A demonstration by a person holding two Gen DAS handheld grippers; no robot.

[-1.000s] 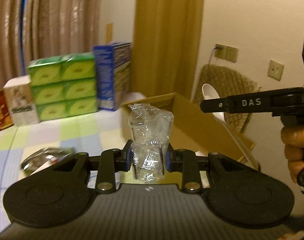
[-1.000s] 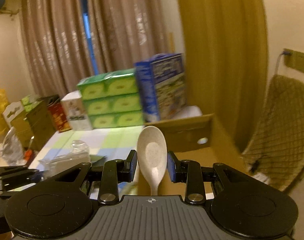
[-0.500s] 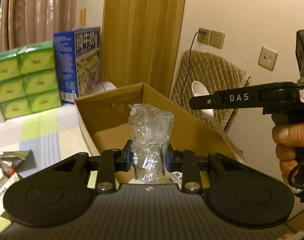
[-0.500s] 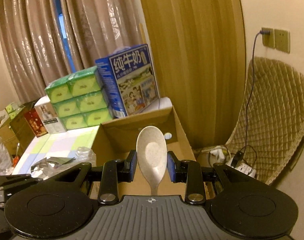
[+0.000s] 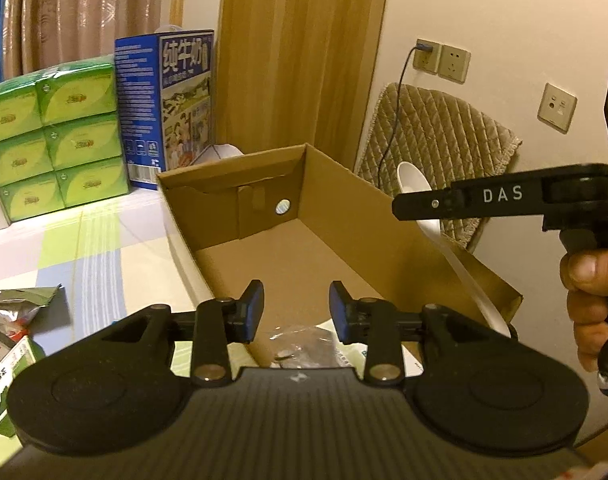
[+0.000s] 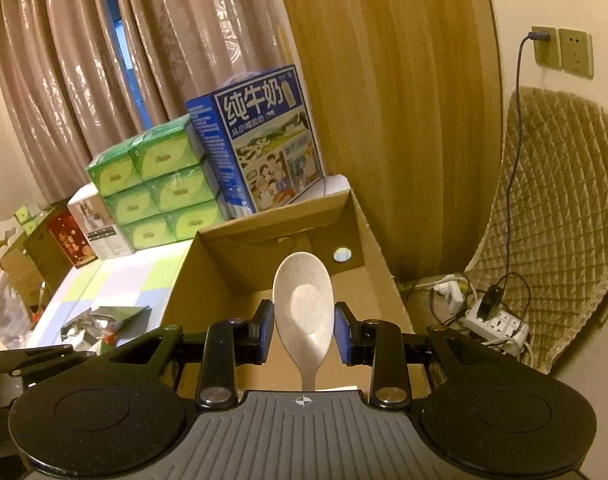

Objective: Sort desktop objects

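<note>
While above box [image 6: 368, 240], spoon [image 6: 301, 304] between right tool [image 6: 303, 330] pads.

"das" on right gripper [image 5: 420, 204]; "纯牛奶" milk box [image 6: 259, 140]

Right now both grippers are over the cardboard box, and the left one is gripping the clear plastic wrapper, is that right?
Not quite: the left wrist view shows the left gripper open, with the clear plastic wrapper lying in the cardboard box below it.

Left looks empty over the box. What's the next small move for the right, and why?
Probably open the right gripper to drop the spoon: it sits over the cardboard box, whose floor lies beneath the bowl, and the left gripper is open with crumpled plastic below.
</note>
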